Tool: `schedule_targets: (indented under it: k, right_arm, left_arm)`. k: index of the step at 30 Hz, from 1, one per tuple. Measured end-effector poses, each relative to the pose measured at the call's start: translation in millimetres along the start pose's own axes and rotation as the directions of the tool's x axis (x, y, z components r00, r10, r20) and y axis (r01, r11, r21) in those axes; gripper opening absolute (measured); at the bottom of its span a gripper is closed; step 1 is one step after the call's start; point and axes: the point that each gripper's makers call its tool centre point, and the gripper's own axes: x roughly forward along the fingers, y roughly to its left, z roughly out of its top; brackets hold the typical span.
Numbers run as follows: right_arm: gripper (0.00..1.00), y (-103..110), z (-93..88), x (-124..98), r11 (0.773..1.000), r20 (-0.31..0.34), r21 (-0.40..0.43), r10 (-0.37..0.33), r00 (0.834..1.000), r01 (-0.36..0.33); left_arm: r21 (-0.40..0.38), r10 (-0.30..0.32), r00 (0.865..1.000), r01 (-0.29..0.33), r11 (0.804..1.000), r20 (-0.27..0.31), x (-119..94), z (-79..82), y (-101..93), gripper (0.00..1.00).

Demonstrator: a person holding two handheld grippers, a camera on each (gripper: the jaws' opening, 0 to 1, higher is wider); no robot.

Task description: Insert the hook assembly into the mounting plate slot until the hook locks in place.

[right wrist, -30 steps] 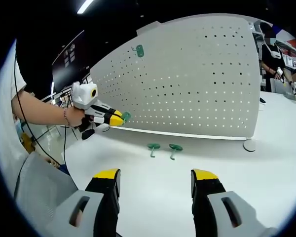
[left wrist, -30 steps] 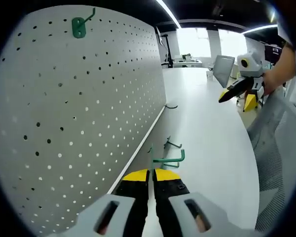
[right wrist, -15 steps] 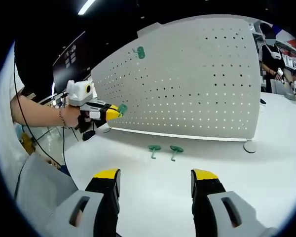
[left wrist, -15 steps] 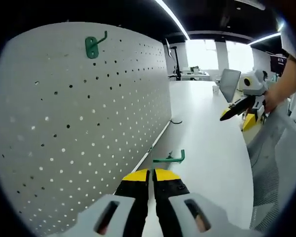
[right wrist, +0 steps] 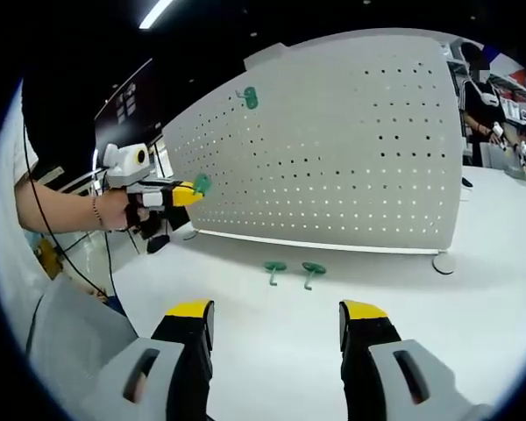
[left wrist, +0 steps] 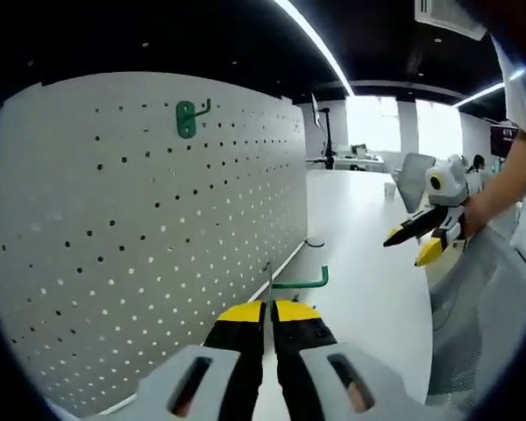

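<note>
Green hook (left wrist: pixel 300 281), clamped in left gripper (left wrist: pixel 270 309), nears pegboard (left wrist: pixel 140 237) at frame left, uninserted; right gripper (right wrist: pixel 278 320) gapes empty.

both views near, share pegboard (left wrist: pixel 158 237) (right wrist: pixel 351 158).

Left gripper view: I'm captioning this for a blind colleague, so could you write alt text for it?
The left gripper, fingers shut on a green hook, is raised beside a white pegboard. Another green hook already hangs near the board's top. The right gripper, in a person's hand, is over the white table.
</note>
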Motion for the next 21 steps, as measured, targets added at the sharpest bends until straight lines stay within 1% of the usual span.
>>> schedule_targets:
  k: [3,9,12,16,19,21]
  right_arm:
    - [0.55,1,-0.1,0,1.0,0.0,-0.002,0.002,1.0,-0.002]
    - [0.55,0,1.7,-1,1.0,0.007,-0.001,0.001,1.0,-0.001]
    - [0.55,0,2.8,-1,1.0,0.011,-0.002,-0.001,1.0,0.001]
    - [0.55,-1,3.2,-1,1.0,0.014,-0.001,-0.004,1.0,0.004]
    - [0.55,0,3.0,-2,1.0,0.012,-0.005,-0.002,1.0,0.002]
    - [0.55,0,3.3,-2,1.0,0.012,-0.006,-0.002,1.0,0.002]
  left_arm:
    - [-0.031,0.009,0.999,-0.008,0.999,0.033,-5,6.3,-3.1,0.03]
    - [-0.053,0.018,0.996,-0.013,0.998,0.088,-13,20.5,-9.6,0.03]
    - [-0.082,0.026,0.99,-0.014,0.997,0.138,-19,32.1,-12.8,0.03]
    - [-0.086,0.031,0.986,-0.017,0.996,0.166,-25,42.9,-18.8,0.03]
    - [-0.105,0.05,0.977,-0.029,0.994,0.207,-31,54.7,-19.7,0.03]
    - [-0.114,0.053,0.975,-0.028,0.993,0.218,-34,58.6,-20.3,0.03]
